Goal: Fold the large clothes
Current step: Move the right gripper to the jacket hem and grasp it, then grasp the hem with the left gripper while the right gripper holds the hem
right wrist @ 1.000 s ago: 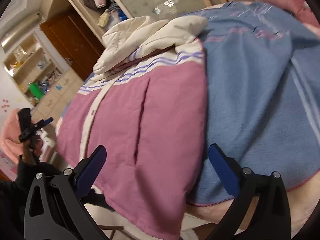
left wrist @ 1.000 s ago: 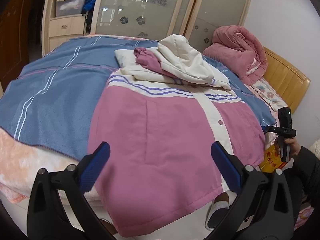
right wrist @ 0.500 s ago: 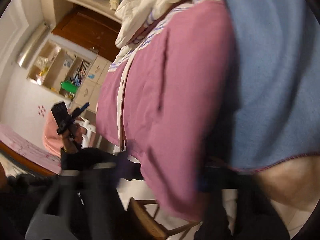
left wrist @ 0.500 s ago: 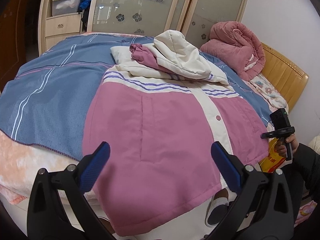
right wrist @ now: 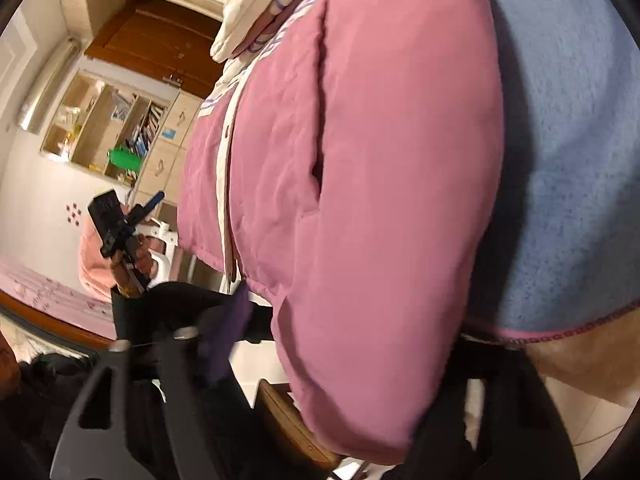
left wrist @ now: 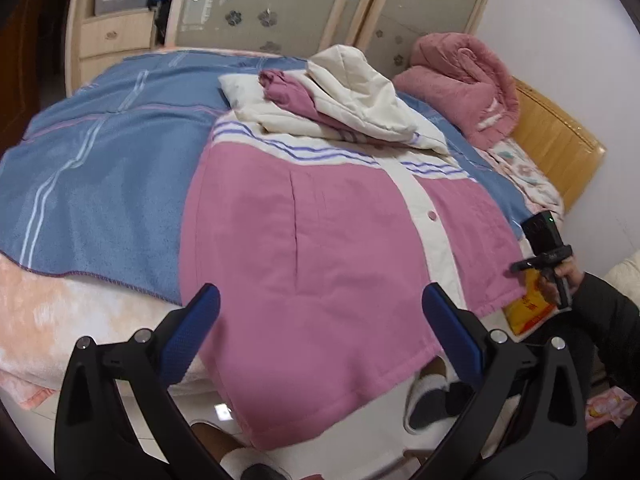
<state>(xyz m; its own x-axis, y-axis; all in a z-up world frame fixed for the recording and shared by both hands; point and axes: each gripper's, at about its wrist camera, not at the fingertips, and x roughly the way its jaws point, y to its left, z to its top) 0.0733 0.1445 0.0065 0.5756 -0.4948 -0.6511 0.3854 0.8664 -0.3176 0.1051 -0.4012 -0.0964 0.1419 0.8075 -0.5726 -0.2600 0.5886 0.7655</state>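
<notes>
A large pink and cream jacket [left wrist: 328,240] lies front up on the bed, its hood and sleeves bunched at the far end and its hem hanging over the near edge. My left gripper [left wrist: 324,320] hovers open just above that hem, touching nothing. My right gripper [right wrist: 352,352] is tilted at the jacket's lower side edge [right wrist: 360,400], and its jaws are opening. The pink fabric hangs between them. One blurred finger [right wrist: 224,332] stands clear of the cloth, and the other is hidden behind it. From the left wrist, the right gripper [left wrist: 544,248] shows in a hand beside the bed.
A blue striped blanket [left wrist: 100,184] covers the bed over a peach cover [left wrist: 60,320]. A rolled pink quilt [left wrist: 460,80] lies by the wooden headboard [left wrist: 556,140]. Wardrobe doors [left wrist: 260,0] stand behind. A wooden stool [right wrist: 292,420] and slippered feet [left wrist: 428,400] are below the bed edge.
My right gripper has rolled and moved in close to the jacket's side edge, so the pink fabric now hangs between its jaws, which closed and are spreading again. The left gripper has stayed open.
</notes>
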